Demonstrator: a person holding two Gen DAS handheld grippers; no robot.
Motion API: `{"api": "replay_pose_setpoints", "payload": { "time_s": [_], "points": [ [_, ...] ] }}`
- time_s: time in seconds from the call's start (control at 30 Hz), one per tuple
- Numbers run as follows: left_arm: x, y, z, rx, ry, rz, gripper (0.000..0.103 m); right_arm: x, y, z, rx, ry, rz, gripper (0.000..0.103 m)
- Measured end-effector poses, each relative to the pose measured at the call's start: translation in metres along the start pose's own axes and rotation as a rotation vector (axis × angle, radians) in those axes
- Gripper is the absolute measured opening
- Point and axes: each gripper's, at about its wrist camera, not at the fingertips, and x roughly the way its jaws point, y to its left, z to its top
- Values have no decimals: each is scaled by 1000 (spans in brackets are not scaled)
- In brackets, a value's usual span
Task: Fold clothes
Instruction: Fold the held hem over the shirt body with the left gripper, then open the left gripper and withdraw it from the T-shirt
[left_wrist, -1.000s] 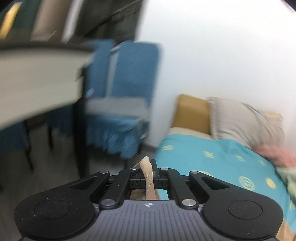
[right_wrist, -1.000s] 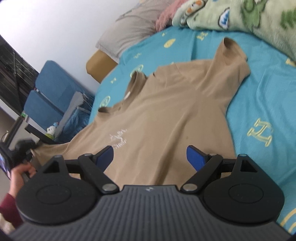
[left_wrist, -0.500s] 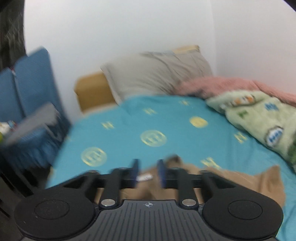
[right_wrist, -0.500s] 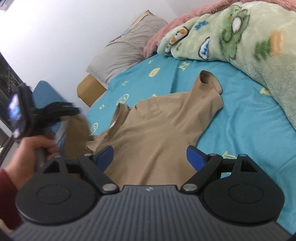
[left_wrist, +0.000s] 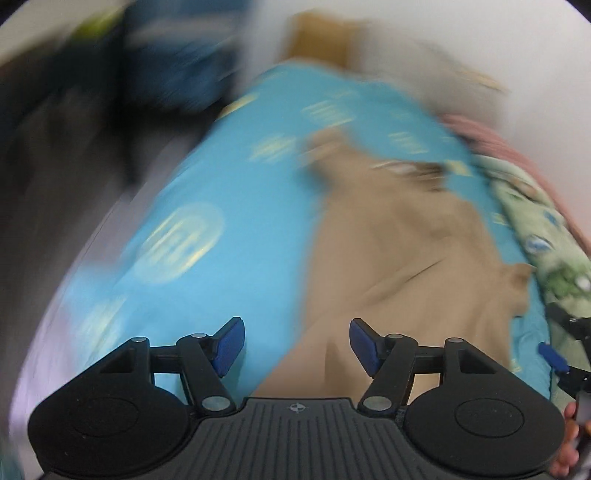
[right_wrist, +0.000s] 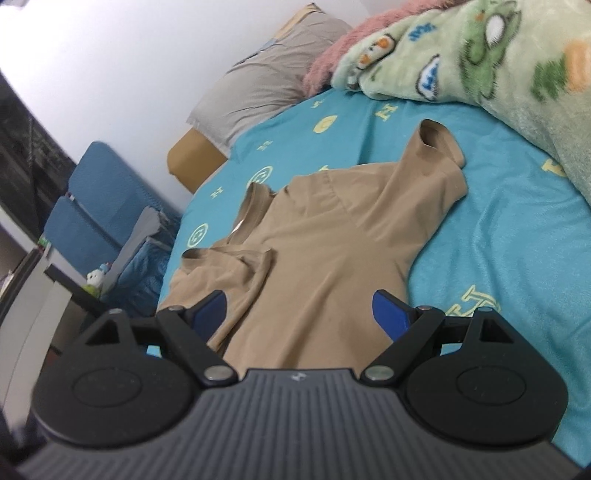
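A tan T-shirt (right_wrist: 325, 243) lies on the blue bed sheet (right_wrist: 498, 221), its left sleeve folded in over the chest and its right sleeve spread out. In the blurred left wrist view the shirt (left_wrist: 399, 258) lies ahead and to the right. My left gripper (left_wrist: 295, 345) is open and empty above the shirt's lower left edge. My right gripper (right_wrist: 299, 314) is open and empty above the shirt's lower part. The right gripper also shows at the right edge of the left wrist view (left_wrist: 565, 354).
A green cartoon blanket (right_wrist: 498, 55) and a pink blanket (right_wrist: 325, 70) lie at the bed's right. A grey pillow (right_wrist: 266, 81) lies at the head. Blue chairs (right_wrist: 99, 199) and a table edge (right_wrist: 40, 314) stand to the left of the bed.
My left gripper let go of the left sleeve, which now lies folded over the chest, and it opened and swung back over the bed. The right gripper stayed open above the shirt.
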Motion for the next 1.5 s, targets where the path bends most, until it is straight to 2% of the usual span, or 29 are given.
{"api": "replay_pose_setpoints", "payload": {
  "time_s": [0.07,0.17,0.27,0.4,0.53,0.6,0.67,0.77,0.87,0.97,1.1,1.23,1.5],
  "points": [
    [-11,43,-22,-134,63,23,66,-6,6,-5,-22,10,7,88],
    [-20,81,-47,-243,144,57,66,-18,13,-12,-43,29,15,88],
    [-21,104,-62,-277,192,84,65,-35,12,-18,4,53,28,88],
    [-27,111,-70,-265,184,81,64,-55,7,-29,101,80,30,88],
    [-32,106,-78,-249,182,65,47,-69,10,-40,126,83,20,88],
    [-26,93,-79,-219,206,27,33,-70,12,-43,119,96,17,88],
    [-28,87,-82,-187,206,4,10,-66,15,-46,98,110,2,88],
    [-40,71,-85,-83,167,3,5,-59,16,-51,72,134,-25,88],
    [-73,48,-92,65,56,31,4,-57,14,-52,85,150,-20,88],
    [-113,17,-105,283,-112,71,4,-59,16,-50,79,137,-9,88],
    [-153,-38,-146,624,-284,59,4,-64,18,-44,78,107,7,88],
    [-152,-88,-194,872,-255,-10,4,-71,19,-37,78,75,26,88],
    [-99,-115,-204,846,-9,-70,7,-80,25,-31,24,73,52,88]
  ]
}}
